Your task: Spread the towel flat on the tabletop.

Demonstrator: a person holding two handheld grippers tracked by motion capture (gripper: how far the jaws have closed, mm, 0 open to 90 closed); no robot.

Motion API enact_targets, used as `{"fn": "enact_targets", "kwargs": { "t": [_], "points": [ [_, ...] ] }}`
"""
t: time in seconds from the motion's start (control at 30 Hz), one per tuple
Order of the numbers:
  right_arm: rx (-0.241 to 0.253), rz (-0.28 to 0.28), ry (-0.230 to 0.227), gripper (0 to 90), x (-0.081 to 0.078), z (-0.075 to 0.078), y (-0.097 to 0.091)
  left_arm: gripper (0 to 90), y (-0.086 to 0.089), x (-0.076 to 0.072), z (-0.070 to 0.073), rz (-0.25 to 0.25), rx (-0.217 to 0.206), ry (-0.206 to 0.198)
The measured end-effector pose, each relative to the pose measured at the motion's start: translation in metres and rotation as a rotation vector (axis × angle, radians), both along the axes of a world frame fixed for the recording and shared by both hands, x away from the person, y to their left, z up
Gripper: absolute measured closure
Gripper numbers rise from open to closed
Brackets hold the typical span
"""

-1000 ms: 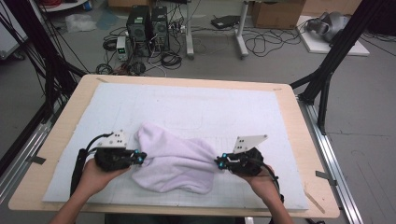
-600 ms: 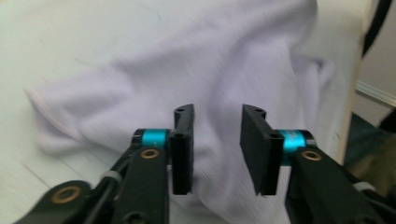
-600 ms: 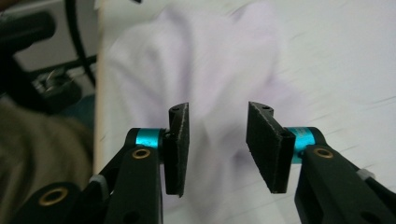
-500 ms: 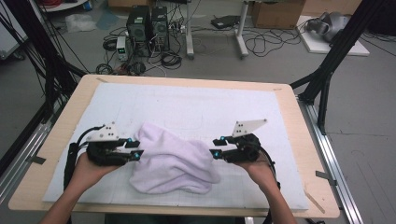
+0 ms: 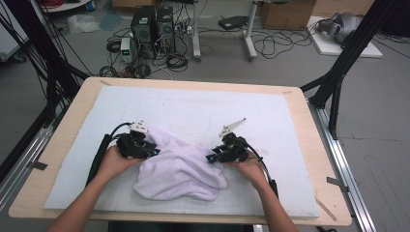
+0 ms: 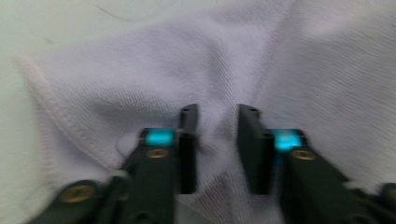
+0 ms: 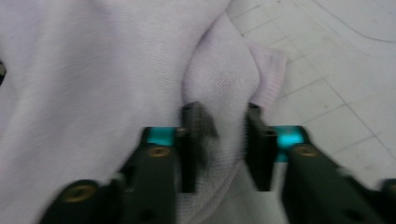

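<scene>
White mat point(image 5: 193, 108) — rumpled towel point(image 5: 181, 169), cabled floor point(image 5: 203, 53) beyond.

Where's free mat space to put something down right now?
Free: the far half of the white mat, between the crumpled towel and the table's far edge, and the strip right of the right gripper. Crowded: the near middle, where towel, left gripper and both hands sit.

Even, soft overhead light with faint shadows; both gripper views are motion-blurred, the high view slightly soft.
</scene>
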State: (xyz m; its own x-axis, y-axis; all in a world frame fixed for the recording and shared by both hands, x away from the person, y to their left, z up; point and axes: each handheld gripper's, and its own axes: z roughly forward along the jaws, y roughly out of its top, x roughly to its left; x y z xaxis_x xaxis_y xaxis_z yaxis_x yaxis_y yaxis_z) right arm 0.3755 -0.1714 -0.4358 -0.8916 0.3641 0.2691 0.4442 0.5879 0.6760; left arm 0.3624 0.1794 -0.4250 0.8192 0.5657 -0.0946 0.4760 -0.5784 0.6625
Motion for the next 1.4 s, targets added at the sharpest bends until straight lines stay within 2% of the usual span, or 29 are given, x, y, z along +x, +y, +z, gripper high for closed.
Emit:
{"fn": "enact_targets", "kwargs": {
  "t": [0.03,0.1,0.17,0.23,0.33,0.47,0.57,0.6,0.63,0.7,0.77,0.83,0.9,0.93,0.97,1.0,1.03,1.13,1.23,1.3,1.4],
  "points": [
    [-0.002,0.007,-0.011,80.6,0.0,0.002,0.0,83.1,0.0,0.0,0.002,-0.005,-0.006,-0.008],
    [-0.01,-0.003,-0.05,82.3,-0.002,0.009,-0.002,85.2,0.004,0.0,0.008,0.005,-0.023,-0.022],
    [0.009,-0.034,-0.092,82.7,-0.004,0.02,-0.009,85.7,0.008,-0.001,0.017,0.023,-0.061,-0.045],
    [0.036,-0.07,-0.142,82.7,-0.005,0.037,-0.019,85.9,0.01,-0.002,0.027,0.031,-0.091,-0.067],
    [0.038,-0.118,-0.211,82.8,-0.003,0.063,-0.031,86.0,0.014,-0.002,0.049,0.056,-0.149,-0.121],
    [0.04,-0.173,-0.314,82.8,-0.003,0.104,-0.042,85.9,0.013,-0.001,0.083,0.065,-0.211,-0.207],
    [0.04,-0.2,-0.401,82.8,-0.006,0.133,-0.045,85.8,0.008,-0.004,0.105,0.062,-0.225,-0.264],
    [0.042,-0.207,-0.426,82.8,-0.008,0.14,-0.046,85.6,0.007,-0.006,0.106,0.059,-0.225,-0.266],
    [0.044,-0.209,-0.427,82.8,-0.009,0.142,-0.046,85.5,0.005,-0.007,0.106,0.048,-0.213,-0.26],
    [0.025,-0.205,-0.412,82.6,-0.011,0.136,-0.046,85.4,0.003,-0.012,0.094,0.031,-0.183,-0.235],
    [-0.003,-0.181,-0.371,82.3,-0.012,0.114,-0.045,85.4,0.004,-0.018,0.078,0.022,-0.17,-0.207],
    [-0.04,-0.159,-0.315,82.0,-0.015,0.087,-0.043,85.3,0.005,-0.025,0.054,0.011,-0.158,-0.154],
    [-0.065,-0.139,-0.237,81.2,-0.018,0.055,-0.041,84.9,0.005,-0.031,0.03,-0.006,-0.141,-0.096],
    [-0.075,-0.128,-0.205,79.8,-0.02,0.041,-0.04,84.5,0.005,-0.034,0.021,-0.009,-0.147,-0.073],
    [-0.073,-0.114,-0.159,75.4,-0.021,0.029,-0.039,83.7,0.006,-0.035,0.014,-0.015,-0.159,-0.051],
    [-0.079,-0.081,-0.089,69.9,-0.021,0.02,-0.037,81.0,0.008,-0.036,0.013,-0.023,-0.172,-0.037],
    [-0.079,-0.069,-0.093,67.7,-0.024,0.018,-0.036,76.4,0.01,-0.035,0.015,-0.038,-0.194,-0.025],
    [-0.051,-0.076,-0.15,60.9,-0.031,0.028,-0.039,62.8,0.017,-0.032,0.031,-0.032,-0.203,-0.055],
    [-0.014,-0.109,-0.188,58.8,-0.034,0.042,-0.048,60.7,0.024,-0.024,0.045,0.014,-0.203,-0.116],
    [-0.016,-0.134,-0.183,58.3,-0.032,0.042,-0.052,60.6,0.025,-0.014,0.045,0.053,-0.197,-0.127],
    [-0.028,-0.159,-0.149,57.5,-0.02,0.032,-0.053,59.9,0.022,0.004,0.034,0.113,-0.169,-0.11]
  ]
}}
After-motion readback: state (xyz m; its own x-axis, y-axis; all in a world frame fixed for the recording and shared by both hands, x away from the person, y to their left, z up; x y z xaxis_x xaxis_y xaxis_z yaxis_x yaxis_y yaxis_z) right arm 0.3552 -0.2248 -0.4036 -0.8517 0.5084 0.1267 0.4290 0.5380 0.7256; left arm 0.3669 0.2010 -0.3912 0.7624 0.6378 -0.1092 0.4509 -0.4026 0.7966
